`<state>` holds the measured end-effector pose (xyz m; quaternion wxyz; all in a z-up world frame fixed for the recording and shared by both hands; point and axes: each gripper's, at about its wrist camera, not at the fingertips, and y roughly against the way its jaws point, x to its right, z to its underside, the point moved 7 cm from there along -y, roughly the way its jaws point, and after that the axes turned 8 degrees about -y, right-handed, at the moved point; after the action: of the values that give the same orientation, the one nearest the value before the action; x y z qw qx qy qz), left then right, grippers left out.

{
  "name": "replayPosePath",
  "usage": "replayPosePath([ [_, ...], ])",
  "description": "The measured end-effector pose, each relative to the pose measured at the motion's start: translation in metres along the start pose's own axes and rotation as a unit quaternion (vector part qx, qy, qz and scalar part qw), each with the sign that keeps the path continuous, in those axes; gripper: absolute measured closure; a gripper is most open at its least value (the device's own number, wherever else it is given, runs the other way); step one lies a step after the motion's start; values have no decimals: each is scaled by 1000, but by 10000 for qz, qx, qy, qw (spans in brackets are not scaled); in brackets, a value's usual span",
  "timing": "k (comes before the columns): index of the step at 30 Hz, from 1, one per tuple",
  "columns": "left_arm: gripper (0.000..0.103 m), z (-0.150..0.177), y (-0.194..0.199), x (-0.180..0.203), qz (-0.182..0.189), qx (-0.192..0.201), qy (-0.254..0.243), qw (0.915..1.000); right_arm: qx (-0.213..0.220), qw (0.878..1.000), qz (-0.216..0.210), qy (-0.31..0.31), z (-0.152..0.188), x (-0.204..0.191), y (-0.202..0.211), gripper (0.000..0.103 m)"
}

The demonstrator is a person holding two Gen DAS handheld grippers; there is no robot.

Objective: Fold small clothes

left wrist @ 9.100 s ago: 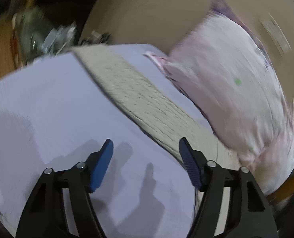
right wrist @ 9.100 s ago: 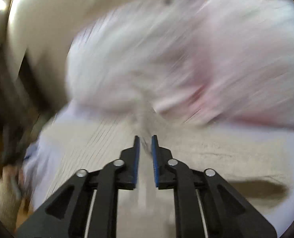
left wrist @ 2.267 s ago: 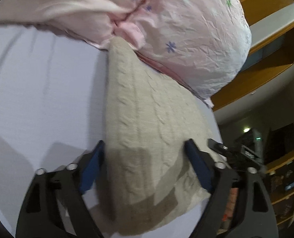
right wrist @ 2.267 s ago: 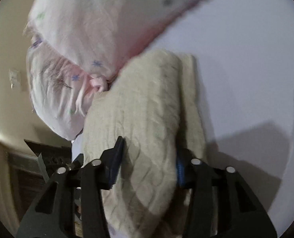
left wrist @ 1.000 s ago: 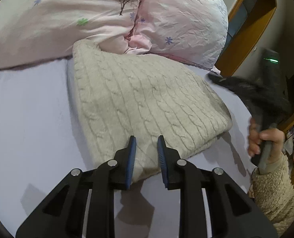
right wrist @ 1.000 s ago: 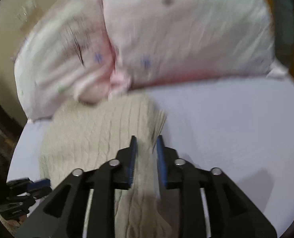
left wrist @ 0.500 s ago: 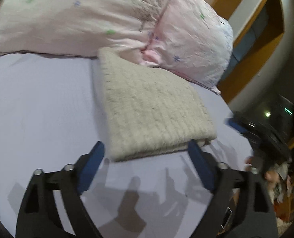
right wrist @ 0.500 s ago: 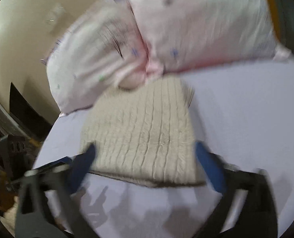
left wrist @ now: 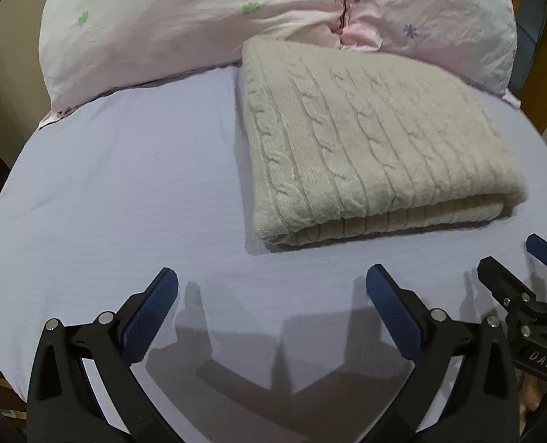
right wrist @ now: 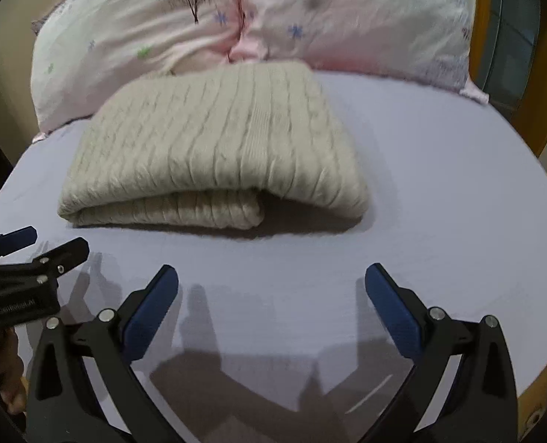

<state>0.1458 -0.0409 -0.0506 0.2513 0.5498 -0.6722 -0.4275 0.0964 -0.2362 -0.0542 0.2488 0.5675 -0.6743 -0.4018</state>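
Observation:
A beige cable-knit sweater (left wrist: 369, 136) lies folded into a thick rectangle on the lavender bed sheet (left wrist: 125, 184), its far edge against the pillows. It also shows in the right wrist view (right wrist: 214, 155), folded edge facing me. My left gripper (left wrist: 271, 288) is open and empty, above the sheet in front of the sweater, apart from it. My right gripper (right wrist: 271, 288) is open and empty, also in front of the sweater. Each gripper shows at the edge of the other's view.
Two pink floral pillows (left wrist: 199, 18) (left wrist: 439, 18) lean at the head of the bed behind the sweater. A wooden frame (left wrist: 546, 66) runs along the right. The sheet's front edge curves just below the grippers.
Both grippers, shut a second ago at the sweater, have opened wide and pulled back. The sweater lies folded and let go on the sheet.

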Motion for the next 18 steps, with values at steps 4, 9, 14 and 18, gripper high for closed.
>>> replayPosePath([
  [4, 1, 3, -4, -3, 103, -32, 189, 9998, 42, 9996, 215, 173, 1, -6, -7, 2],
  [9, 1, 4, -4, -3, 103, 94, 230, 9996, 28, 9996, 154, 246, 5, -7, -5, 2],
  [14, 1, 5, -2, -1, 82, 193, 246, 9995, 21, 9995, 142, 265, 4, -7, -7, 2],
  [18, 1, 6, -2, 0, 53, 292, 254, 9992, 20, 9995, 131, 274, 3, -7, -7, 2],
])
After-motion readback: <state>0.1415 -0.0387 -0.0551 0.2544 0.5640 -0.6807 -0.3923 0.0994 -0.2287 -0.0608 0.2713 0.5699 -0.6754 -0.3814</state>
